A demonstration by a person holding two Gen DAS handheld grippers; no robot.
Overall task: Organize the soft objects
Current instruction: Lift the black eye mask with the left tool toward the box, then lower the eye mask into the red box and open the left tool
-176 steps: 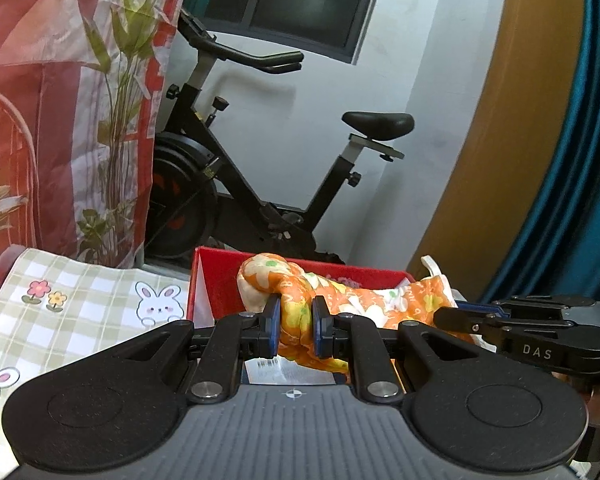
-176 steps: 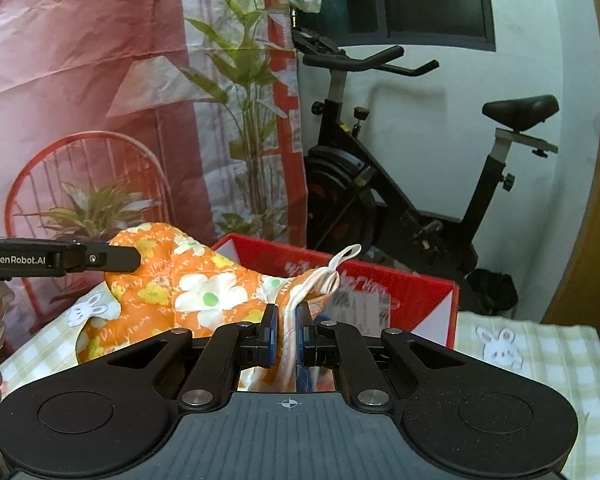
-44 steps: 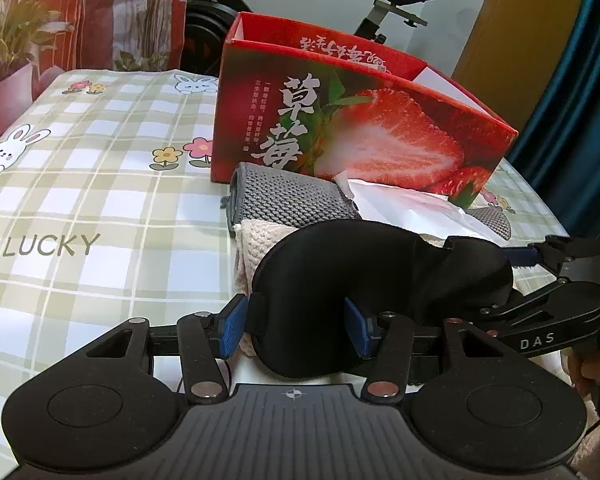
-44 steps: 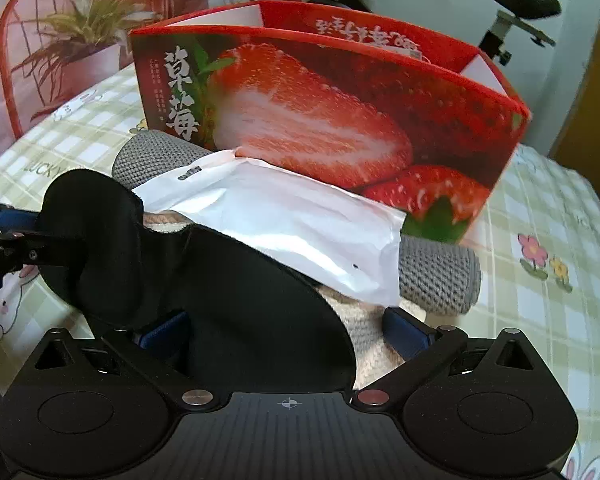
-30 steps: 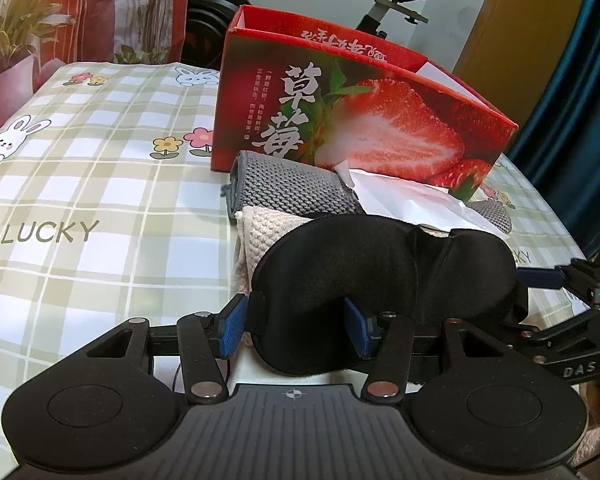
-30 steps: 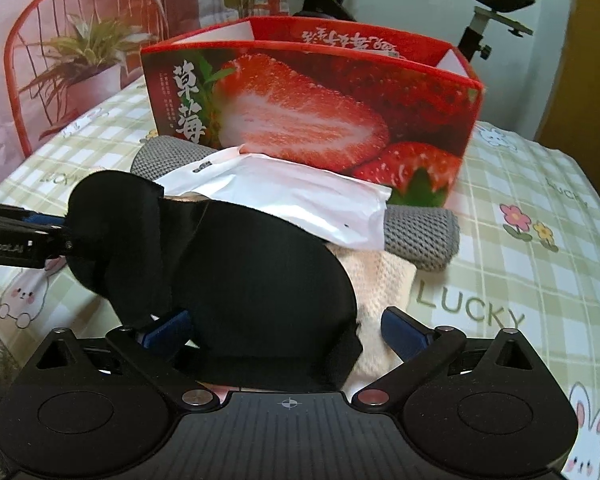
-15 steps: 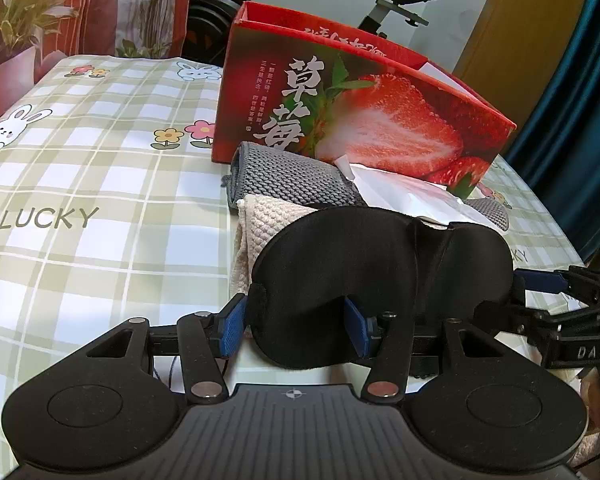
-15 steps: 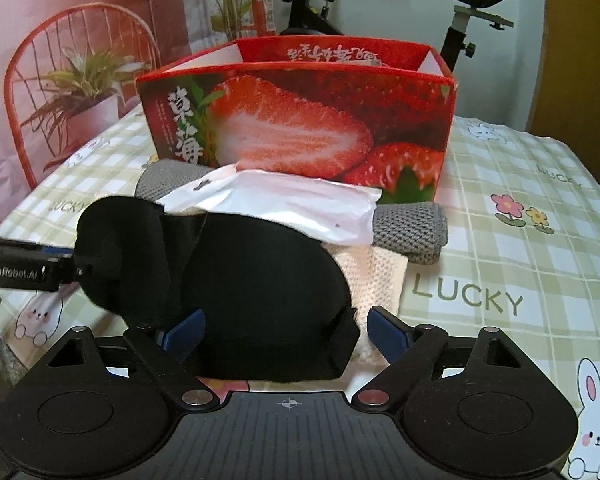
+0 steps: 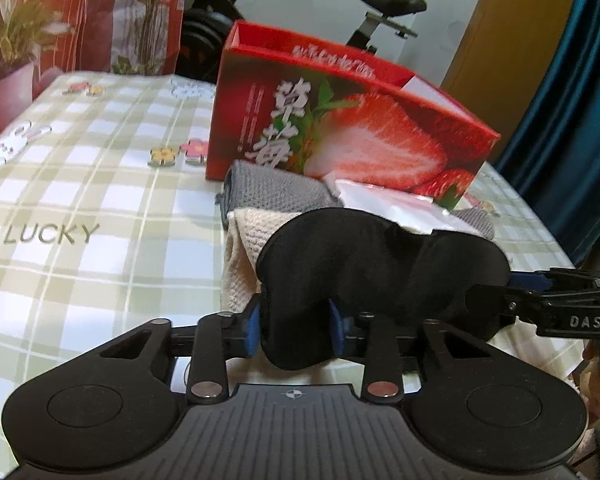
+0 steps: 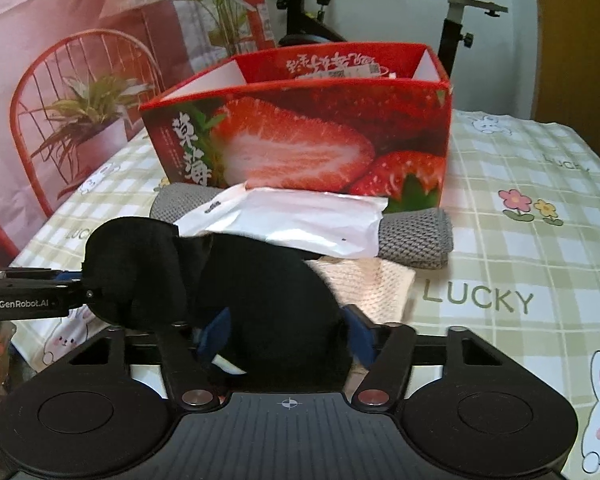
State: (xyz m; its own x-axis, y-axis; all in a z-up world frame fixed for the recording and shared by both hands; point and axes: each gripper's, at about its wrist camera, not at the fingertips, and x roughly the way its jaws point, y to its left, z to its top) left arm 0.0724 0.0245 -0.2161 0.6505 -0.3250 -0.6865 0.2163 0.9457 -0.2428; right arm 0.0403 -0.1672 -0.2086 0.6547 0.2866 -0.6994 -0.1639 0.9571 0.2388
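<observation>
Black padded fabric eye mask [image 9: 380, 264] lies over the cream and grey knit cloths [image 10: 416, 232], before the red strawberry-print cardboard box [image 10: 300, 140]. My left gripper [image 9: 294, 328] and right gripper [image 10: 288, 336] just narrowed, each pinching an end. Grasp step; next lift together, into box.

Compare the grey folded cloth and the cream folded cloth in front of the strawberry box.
The grey cloth lies right against the strawberry box; the cream cloth lies nearer the grippers. The grey one is half under a white packet; the cream one is partly hidden by the black eye mask. Both are folded, textured and rest on the checked tablecloth.
</observation>
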